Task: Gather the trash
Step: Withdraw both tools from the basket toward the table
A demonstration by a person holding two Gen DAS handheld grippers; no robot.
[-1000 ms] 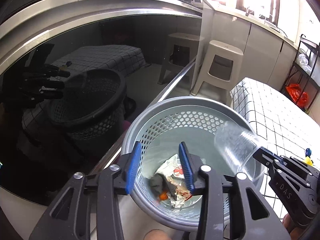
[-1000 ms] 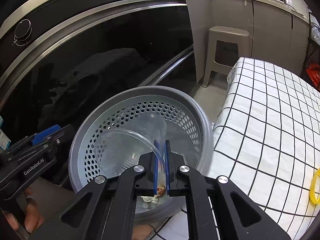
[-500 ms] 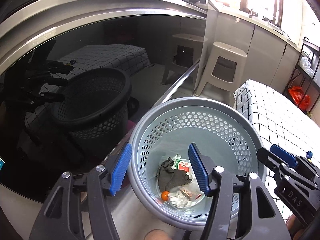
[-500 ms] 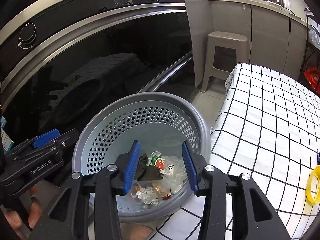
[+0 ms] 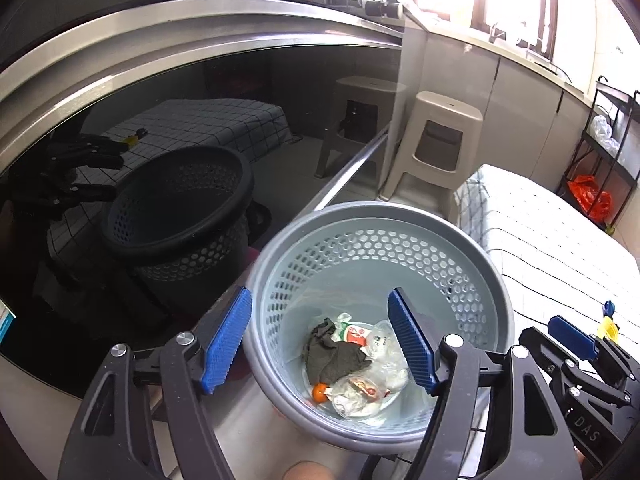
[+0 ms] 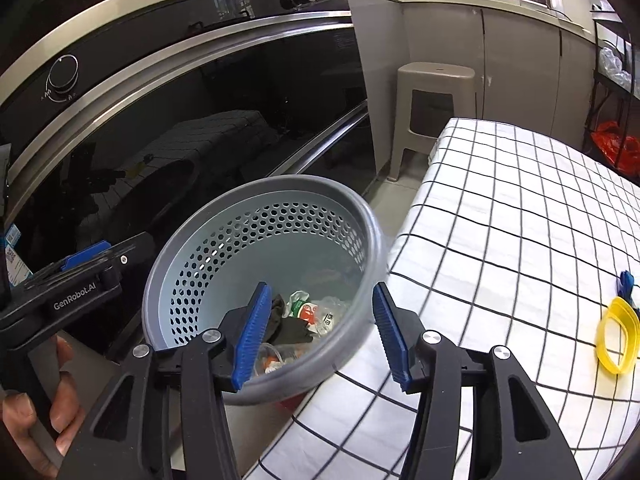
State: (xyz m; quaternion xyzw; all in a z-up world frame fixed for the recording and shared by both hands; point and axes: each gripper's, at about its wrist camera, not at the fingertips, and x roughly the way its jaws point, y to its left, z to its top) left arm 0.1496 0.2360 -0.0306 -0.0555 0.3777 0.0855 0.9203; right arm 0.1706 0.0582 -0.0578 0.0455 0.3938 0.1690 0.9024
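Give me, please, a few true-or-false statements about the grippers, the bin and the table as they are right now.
1. Both the left gripper and the right gripper are open. True.
2. The grey bin is empty. False: it holds a dark cloth, wrappers and clear plastic.
3. A yellow ring lies on the checked tablecloth. True.
4. The right gripper holds a clear cup. False: nothing is between its fingers.
5. The beige stool stands on the table. False: it stands on the floor beyond it.

basket point(image 5: 496, 292): perforated matt plastic | oven door point(image 6: 200, 128): glossy glass | tablecloth point(image 6: 520, 216): cloth
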